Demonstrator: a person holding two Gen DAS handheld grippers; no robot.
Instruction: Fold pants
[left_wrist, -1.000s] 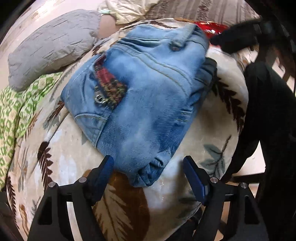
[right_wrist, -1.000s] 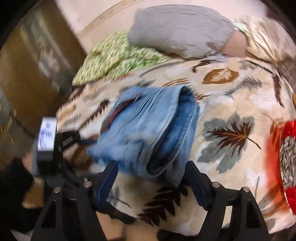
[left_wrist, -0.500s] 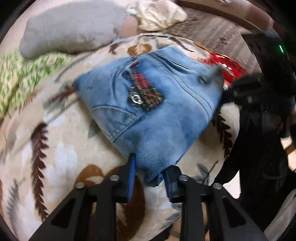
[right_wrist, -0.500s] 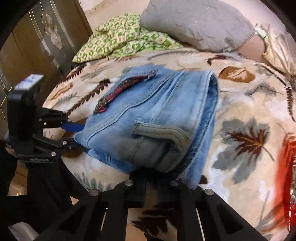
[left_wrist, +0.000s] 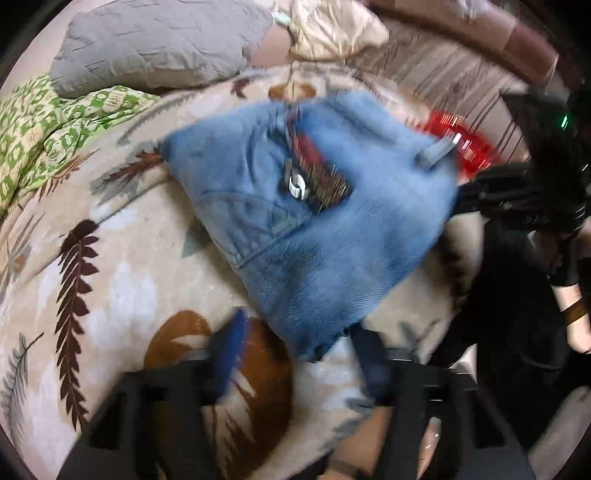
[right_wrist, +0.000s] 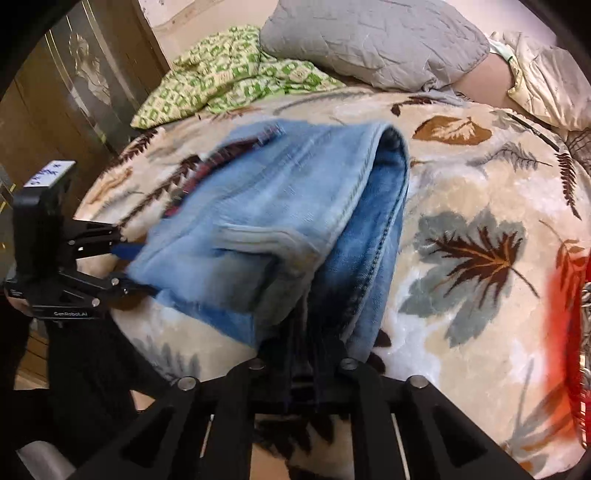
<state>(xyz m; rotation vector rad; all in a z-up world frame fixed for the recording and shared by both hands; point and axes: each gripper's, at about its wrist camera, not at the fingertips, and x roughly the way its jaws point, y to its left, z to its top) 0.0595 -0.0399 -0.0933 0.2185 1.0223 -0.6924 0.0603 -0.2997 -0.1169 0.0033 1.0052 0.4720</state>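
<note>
Folded light-blue jeans (left_wrist: 325, 229) with a red plaid patch lie on the leaf-print blanket (left_wrist: 110, 295). My left gripper (left_wrist: 299, 347) is at their near corner; its jaws are opening, and the blue pads (left_wrist: 229, 339) stand clear on either side of the denim tip. In the right wrist view the jeans (right_wrist: 280, 221) show a darker inner layer along the right fold. My right gripper (right_wrist: 306, 354) pinches their near edge, its jaws just starting to open, with denim bunched between the fingers. The left gripper (right_wrist: 123, 266) appears at the jeans' left corner.
A grey pillow (right_wrist: 373, 40) and a green patterned cloth (right_wrist: 229, 85) lie at the back of the bed. A red dish (right_wrist: 569, 314) sits at the right edge. A wooden wardrobe (right_wrist: 74, 110) stands to the left. A person's forearm (left_wrist: 576, 314) shows at the right.
Both grippers went from wide open to closed on the jeans' near edge. The left one has now spread open again, while the right still pinches the denim. The jeans shifted slightly.
</note>
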